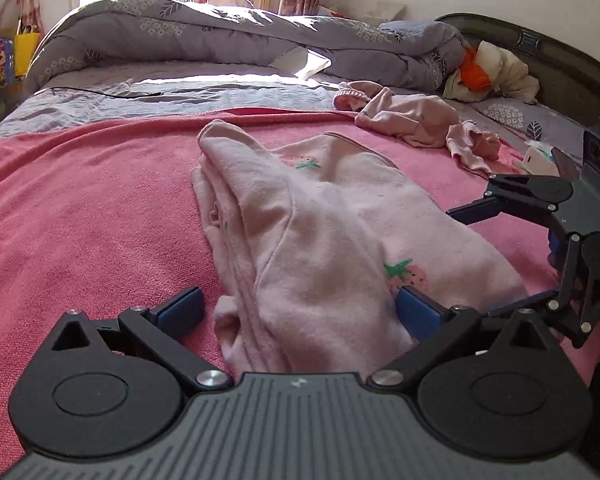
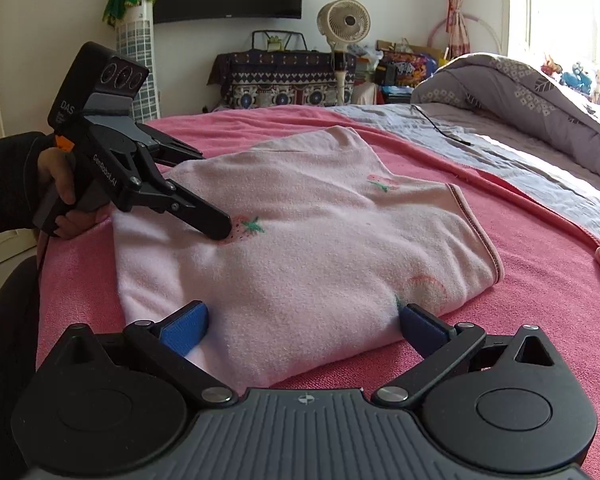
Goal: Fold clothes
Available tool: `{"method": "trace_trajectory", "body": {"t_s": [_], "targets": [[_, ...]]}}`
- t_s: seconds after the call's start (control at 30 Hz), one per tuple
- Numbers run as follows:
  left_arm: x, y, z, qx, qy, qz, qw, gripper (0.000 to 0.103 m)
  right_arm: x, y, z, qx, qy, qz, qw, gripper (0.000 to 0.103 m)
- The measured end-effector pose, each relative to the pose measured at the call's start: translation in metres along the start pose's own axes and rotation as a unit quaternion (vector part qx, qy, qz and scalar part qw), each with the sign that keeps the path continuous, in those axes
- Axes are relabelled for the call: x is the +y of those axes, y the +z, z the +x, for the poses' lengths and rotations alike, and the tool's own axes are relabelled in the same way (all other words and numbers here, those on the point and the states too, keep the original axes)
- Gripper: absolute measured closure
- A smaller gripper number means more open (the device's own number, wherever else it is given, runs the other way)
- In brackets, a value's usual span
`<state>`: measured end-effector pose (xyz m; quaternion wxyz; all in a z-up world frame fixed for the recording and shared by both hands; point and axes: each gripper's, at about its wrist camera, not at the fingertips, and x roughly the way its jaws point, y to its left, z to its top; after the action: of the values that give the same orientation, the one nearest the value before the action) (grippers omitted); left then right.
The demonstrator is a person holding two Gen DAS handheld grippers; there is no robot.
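Left tongs [image 1: 300,312]: wide open, blue pads far apart, with the near end of the pink top between them. In the right wrist view, one black finger tip [image 2: 216,232] rests on the cloth beside a strawberry print.
Right tongs [image 2: 304,324]: wide open too, holding nothing. The blue pads [image 2: 184,328] sit at the near edge of the pink top, one on each side of a fold.
Pink top [image 2: 300,240]: soft, pale pink, with small strawberry pictures. It lies partly folded on the pink blanket, in the middle of the bed. One side is bunched up in a long roll [image 1: 236,208].
Pink blanket [image 1: 80,200]: spread flat over the near part of the bed, under the top.
Other pink clothes [image 1: 412,120]: a crumpled heap near the far right edge of the blanket, well apart from the top.
Grey quilt [image 1: 220,36]: pushed up in a big roll along the far side of the bed.
Person's hand [image 2: 56,184]: wrapped around the left tool's handle.
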<state>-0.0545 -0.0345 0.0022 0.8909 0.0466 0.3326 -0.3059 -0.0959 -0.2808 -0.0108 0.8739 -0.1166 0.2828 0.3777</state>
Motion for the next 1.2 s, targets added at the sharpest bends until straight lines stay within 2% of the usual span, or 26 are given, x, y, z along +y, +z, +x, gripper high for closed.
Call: {"method": "trace_trajectory", "body": {"t_s": [0.2, 0.3, 0.47, 0.57, 0.63, 0.67, 0.7, 0.77, 0.9, 1.07, 1.13, 1.2], "targets": [[0.0, -0.001, -0.004, -0.003, 0.011, -0.005, 0.9999, 0.0, -0.004, -0.001, -0.001, 0.0, 0.011, 0.011, 1.0, 0.0], [-0.013, 0.01, -0.013, 0.001, 0.024, -0.011, 0.9997, 0.0, -0.006, 0.003, -0.002, 0.012, 0.018, 0.014, 1.0, 0.0], [-0.042, 0.035, -0.032, 0.005, 0.044, -0.016, 0.9989, 0.0, -0.023, 0.017, -0.008, 0.038, 0.077, 0.013, 0.996, 0.0], [-0.065, 0.036, -0.028, -0.021, 0.016, 0.058, 0.998, 0.0, -0.032, 0.007, -0.001, 0.054, 0.094, 0.011, 0.994, 0.0], [-0.073, 0.025, 0.001, 0.025, 0.059, 0.114, 0.9914, 0.0, -0.039, -0.01, -0.001, 0.018, 0.114, 0.03, 0.993, 0.0], [-0.074, 0.017, 0.011, 0.03, 0.072, 0.136, 0.9876, 0.0, -0.044, -0.009, -0.002, 0.014, 0.126, 0.046, 0.991, 0.0], [-0.073, 0.008, 0.01, -0.006, 0.067, 0.152, 0.9861, 0.0, -0.049, -0.01, -0.003, 0.011, 0.134, 0.061, 0.989, 0.0], [-0.071, 0.004, 0.007, -0.026, 0.062, 0.146, 0.987, 0.0, -0.052, -0.01, -0.003, 0.01, 0.143, 0.073, 0.987, 0.0], [-0.074, 0.001, 0.005, -0.039, 0.065, 0.15, 0.9857, 0.0, -0.045, -0.009, -0.005, 0.011, 0.131, 0.057, 0.99, 0.0], [-0.072, 0.001, 0.003, -0.039, 0.061, 0.148, 0.9863, 0.0, -0.026, -0.01, -0.005, 0.012, 0.087, 0.007, 0.996, 0.0], [-0.073, 0.003, 0.001, -0.028, 0.065, 0.149, 0.9863, 0.0, -0.021, -0.011, -0.006, 0.005, 0.073, -0.009, 0.997, 0.0], [-0.073, 0.011, -0.005, 0.004, 0.064, 0.147, 0.9871, 0.0, -0.017, -0.01, -0.008, 0.0, 0.063, -0.022, 0.998, 0.0]]}}
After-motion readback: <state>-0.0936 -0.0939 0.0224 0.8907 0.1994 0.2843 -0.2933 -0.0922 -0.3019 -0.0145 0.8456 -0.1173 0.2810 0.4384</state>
